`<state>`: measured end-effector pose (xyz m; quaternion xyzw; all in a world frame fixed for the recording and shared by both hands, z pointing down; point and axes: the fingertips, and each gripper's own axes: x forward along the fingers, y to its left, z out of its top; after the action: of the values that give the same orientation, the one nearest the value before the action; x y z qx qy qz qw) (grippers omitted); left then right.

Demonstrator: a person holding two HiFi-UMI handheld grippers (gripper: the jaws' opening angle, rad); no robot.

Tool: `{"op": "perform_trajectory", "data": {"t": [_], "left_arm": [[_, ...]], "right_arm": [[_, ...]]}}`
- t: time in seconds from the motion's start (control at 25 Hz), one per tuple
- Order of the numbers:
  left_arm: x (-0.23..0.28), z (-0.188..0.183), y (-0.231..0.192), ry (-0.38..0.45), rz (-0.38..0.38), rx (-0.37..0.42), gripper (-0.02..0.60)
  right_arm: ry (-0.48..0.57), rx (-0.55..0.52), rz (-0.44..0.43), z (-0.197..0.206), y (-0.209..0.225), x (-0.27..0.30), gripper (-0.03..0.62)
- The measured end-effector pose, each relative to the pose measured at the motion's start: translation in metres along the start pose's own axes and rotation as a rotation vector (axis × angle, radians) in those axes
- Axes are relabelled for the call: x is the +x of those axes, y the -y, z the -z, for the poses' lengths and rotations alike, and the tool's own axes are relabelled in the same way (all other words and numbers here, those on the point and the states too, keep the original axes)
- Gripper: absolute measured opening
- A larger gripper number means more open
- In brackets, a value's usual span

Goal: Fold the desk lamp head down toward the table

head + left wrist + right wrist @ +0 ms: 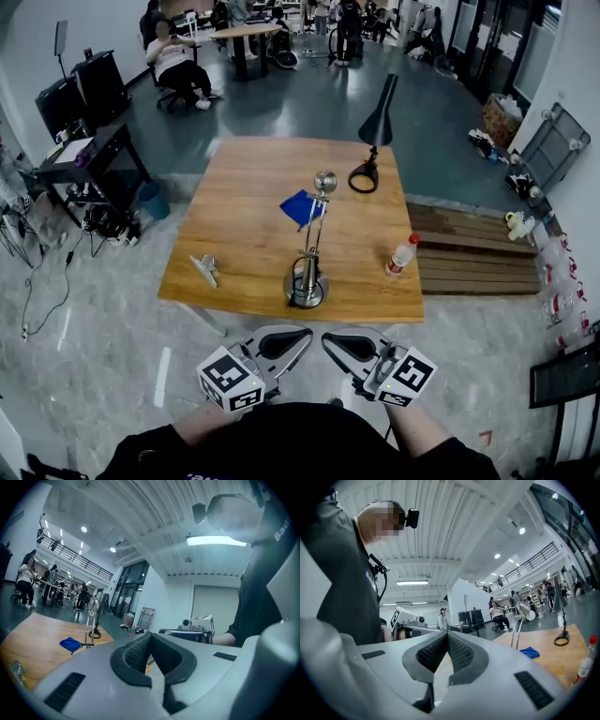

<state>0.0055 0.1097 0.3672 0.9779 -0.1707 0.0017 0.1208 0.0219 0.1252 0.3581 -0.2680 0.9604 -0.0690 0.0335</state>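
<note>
1. The desk lamp (90, 620) has its base hidden behind the body of the left gripper (150, 634).
2. The metal thing (204, 270) on the counter (244, 202) is too small to name.
3. The bottle (585, 665) sits blurred at the right gripper view's dark rim, its label unreadable.

On the wooden table (244, 206), a blue cloth (300, 206) lay crumpled near the middle. A small metal clip (205, 269) sat close to the front left corner. A clear plastic bottle (401, 255) with a red cap stood near the front right edge. A low platform of wooden slats (469, 258) lay on the floor just beside the table's right side. To the left stood a black equipment cart (98, 169) with a blue bin (152, 199) beside it. Farther back, a person (178, 61) sat on an office chair near a round table (246, 33).
</note>
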Motion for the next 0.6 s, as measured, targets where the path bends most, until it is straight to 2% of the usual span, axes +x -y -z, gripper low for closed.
{"op": "perform_trajectory", "data": {"t": [0.24, 0.6], "left_arm": [[0.018, 0.001, 0.0, -0.006, -0.02, 0.018, 0.008], [0.053, 0.005, -0.005, 0.0, -0.116, 0.058, 0.008]], "right_arm": [[0.01, 0.015, -0.031, -0.001, 0.012, -0.01, 0.006], [0.011, 0.02, -0.114, 0.002, 0.042, -0.036, 0.005]]}}
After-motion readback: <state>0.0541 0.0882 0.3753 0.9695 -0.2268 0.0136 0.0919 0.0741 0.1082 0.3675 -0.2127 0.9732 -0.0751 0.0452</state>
